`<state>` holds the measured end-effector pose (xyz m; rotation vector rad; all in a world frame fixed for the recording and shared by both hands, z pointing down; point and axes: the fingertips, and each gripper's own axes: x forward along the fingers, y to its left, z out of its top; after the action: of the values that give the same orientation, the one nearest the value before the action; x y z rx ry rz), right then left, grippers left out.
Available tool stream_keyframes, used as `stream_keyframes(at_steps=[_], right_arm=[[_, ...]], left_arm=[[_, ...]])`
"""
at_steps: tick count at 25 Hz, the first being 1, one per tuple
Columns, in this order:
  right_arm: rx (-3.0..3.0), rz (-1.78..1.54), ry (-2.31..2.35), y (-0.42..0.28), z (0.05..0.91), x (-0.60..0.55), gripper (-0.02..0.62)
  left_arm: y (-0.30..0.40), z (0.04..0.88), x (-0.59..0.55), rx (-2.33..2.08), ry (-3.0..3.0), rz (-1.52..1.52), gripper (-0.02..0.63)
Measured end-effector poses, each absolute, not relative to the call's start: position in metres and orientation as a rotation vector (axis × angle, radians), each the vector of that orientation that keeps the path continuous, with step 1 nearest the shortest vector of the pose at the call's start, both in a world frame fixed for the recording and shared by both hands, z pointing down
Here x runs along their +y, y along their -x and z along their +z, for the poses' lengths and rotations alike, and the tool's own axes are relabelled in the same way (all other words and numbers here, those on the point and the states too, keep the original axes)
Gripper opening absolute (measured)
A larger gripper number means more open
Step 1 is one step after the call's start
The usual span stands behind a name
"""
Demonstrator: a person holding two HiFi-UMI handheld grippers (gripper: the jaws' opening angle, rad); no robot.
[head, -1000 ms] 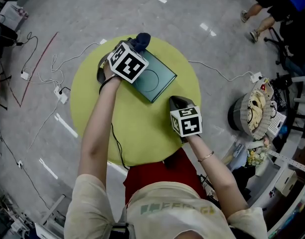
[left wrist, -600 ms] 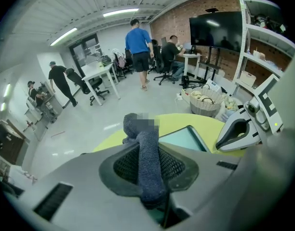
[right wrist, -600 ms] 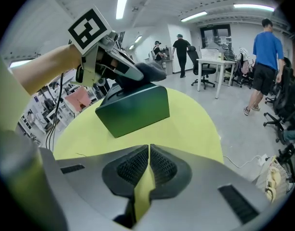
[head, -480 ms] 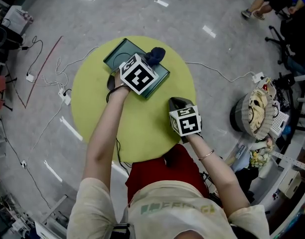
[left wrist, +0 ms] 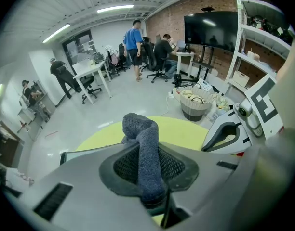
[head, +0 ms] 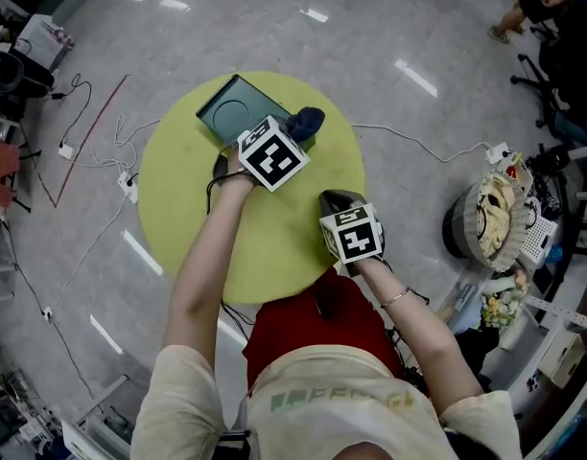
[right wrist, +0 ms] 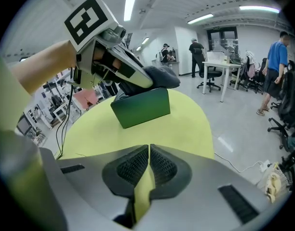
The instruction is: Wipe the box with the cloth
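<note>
A flat dark green box point(head: 234, 108) lies on the far part of the round yellow-green table point(head: 193, 218). My left gripper point(head: 295, 134) is shut on a dark blue cloth point(head: 306, 120), and the cloth rests at the box's right end. In the left gripper view the cloth point(left wrist: 143, 143) stands up between the jaws of that gripper point(left wrist: 150, 179). My right gripper point(head: 338, 200) hovers over the table's near right part, shut with nothing in it. The right gripper view shows the shut right gripper point(right wrist: 148, 160), the box point(right wrist: 142, 107) ahead and the left gripper point(right wrist: 159, 78) on top of it.
White cables point(head: 102, 132) run over the floor left of the table, and another cable point(head: 418, 137) leads right. A round basket point(head: 485, 220) of clutter stands at the right. People, desks and office chairs point(left wrist: 154, 57) fill the room behind.
The left gripper has dragged the cloth from the box's far corner across to its right end. The box now sits further left and back in view. The right gripper has barely moved.
</note>
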<state>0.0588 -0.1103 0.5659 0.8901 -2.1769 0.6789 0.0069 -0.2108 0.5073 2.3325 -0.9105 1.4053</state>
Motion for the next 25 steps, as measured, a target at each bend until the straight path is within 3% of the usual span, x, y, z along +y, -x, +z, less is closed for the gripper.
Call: stream_keyframes(at_steps=[12, 19, 25], right_arm=[[-2.224, 0.668, -0.857, -0.079, 0.557, -0.082, 0.04], [-2.248, 0.659, -0.847, -0.087, 0.55, -0.075, 0.04], [-2.262, 0.706, -0.859, -0.079, 0.54, -0.085, 0.04]], left_arm=[[-0.027, 0.473, -0.177, -1.123, -2.393, 1.587, 0.084], [-0.045, 0.448, -0.151, -1.098, -2.45, 1.369, 0.084], [-0.006, 0.409, -0.2, -1.173, -2.477, 1.319, 0.084]])
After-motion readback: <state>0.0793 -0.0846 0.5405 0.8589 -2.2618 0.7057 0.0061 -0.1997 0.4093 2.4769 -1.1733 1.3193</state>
